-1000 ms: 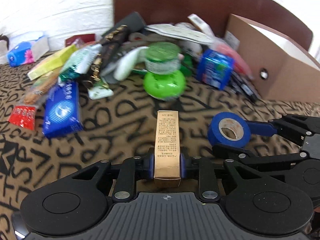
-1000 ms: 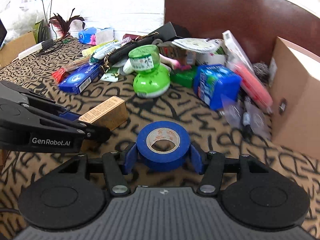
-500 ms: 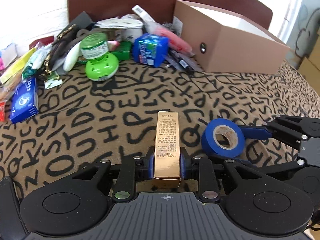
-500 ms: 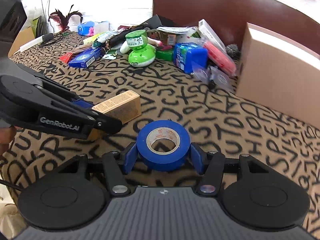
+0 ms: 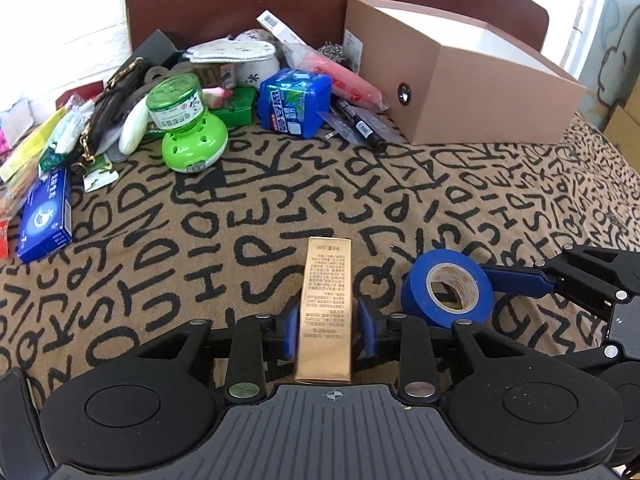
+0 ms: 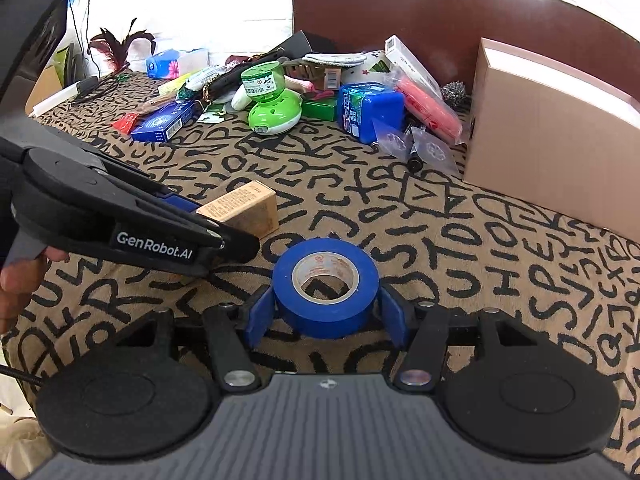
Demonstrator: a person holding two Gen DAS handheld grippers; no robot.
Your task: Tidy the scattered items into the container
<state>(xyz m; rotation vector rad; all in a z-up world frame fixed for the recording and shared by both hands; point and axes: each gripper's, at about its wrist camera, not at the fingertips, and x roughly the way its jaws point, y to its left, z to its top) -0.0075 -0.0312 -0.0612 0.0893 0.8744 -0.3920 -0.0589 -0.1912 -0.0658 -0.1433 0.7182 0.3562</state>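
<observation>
Both grippers have backed farther from the cardboard box [image 5: 460,92]; left gripper [image 5: 328,330] jaws stay clamped on the gold carton [image 5: 326,312], right gripper [image 6: 326,314] jaws on the blue tape roll [image 6: 326,286], both well short of the box.

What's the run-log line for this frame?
left gripper: shut on gold box | right gripper: shut on blue tape roll | cardboard box: ahead
</observation>
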